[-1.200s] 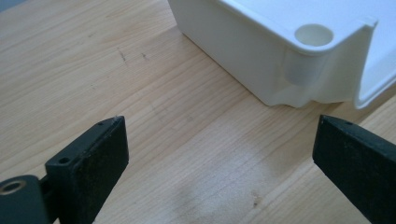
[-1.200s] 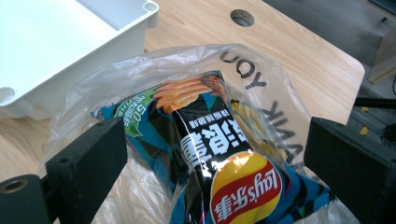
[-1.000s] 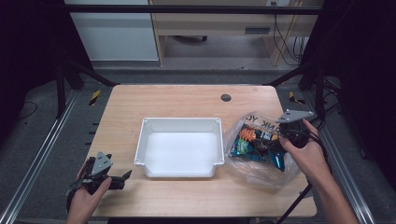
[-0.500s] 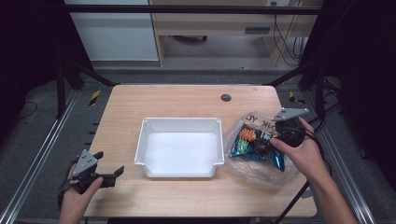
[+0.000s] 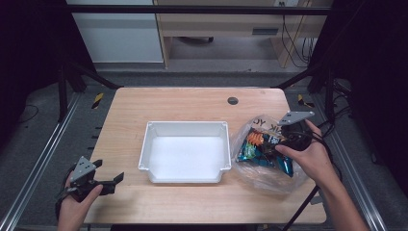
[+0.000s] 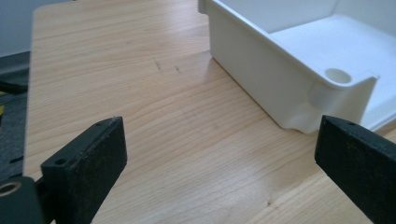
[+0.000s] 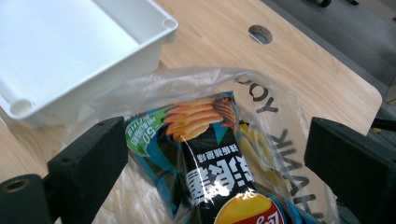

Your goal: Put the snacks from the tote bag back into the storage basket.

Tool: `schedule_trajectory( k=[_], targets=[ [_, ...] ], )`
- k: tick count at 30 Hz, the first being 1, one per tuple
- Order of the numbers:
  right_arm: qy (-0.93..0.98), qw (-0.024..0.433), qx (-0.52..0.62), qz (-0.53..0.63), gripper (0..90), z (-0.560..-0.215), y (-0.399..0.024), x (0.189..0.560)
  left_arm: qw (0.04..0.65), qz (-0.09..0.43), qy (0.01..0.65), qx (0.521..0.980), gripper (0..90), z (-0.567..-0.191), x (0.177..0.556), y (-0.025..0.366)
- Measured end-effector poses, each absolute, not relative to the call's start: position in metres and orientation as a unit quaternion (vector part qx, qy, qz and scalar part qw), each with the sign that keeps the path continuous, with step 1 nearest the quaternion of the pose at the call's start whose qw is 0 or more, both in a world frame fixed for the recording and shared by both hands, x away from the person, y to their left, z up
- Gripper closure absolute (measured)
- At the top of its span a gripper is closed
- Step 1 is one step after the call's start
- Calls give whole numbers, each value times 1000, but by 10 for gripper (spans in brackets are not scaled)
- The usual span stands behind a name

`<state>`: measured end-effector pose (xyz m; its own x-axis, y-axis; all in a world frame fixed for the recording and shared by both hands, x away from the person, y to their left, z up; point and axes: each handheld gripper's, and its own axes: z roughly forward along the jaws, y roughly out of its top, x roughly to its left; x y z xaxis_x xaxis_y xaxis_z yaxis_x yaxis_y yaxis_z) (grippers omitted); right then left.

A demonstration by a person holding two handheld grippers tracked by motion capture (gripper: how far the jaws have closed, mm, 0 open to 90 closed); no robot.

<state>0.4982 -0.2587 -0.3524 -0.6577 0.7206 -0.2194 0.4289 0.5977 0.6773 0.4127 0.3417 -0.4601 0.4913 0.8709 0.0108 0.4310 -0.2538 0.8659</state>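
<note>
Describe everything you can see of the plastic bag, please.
The bag is clear, crinkled thin plastic with black letters printed on it. It lies on the table, right of the white bin. Inside is a black and blue chip packet. The right gripper hovers open, its jaws either side of the packet.

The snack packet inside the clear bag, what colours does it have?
Mostly black and blue-green, with orange crisps pictured; the snack packet shows best in the right gripper view.

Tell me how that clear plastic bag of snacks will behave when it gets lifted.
The clear plastic bag looks thin and crinkled, so it will probably sag and bunch. The chip packet inside seems puffy and light, likely shifting around. Its glossy film may slip between the right tool's open jaws.
</note>
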Motion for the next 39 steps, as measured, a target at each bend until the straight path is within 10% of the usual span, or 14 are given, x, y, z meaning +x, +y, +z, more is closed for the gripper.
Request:
schedule_trajectory(
  k=[39],
  targets=[
    [914, 171, 313, 194, 62, -398, -250, 541, 404, 272, 439, 755, 30, -459, 412, 343]
  ],
)
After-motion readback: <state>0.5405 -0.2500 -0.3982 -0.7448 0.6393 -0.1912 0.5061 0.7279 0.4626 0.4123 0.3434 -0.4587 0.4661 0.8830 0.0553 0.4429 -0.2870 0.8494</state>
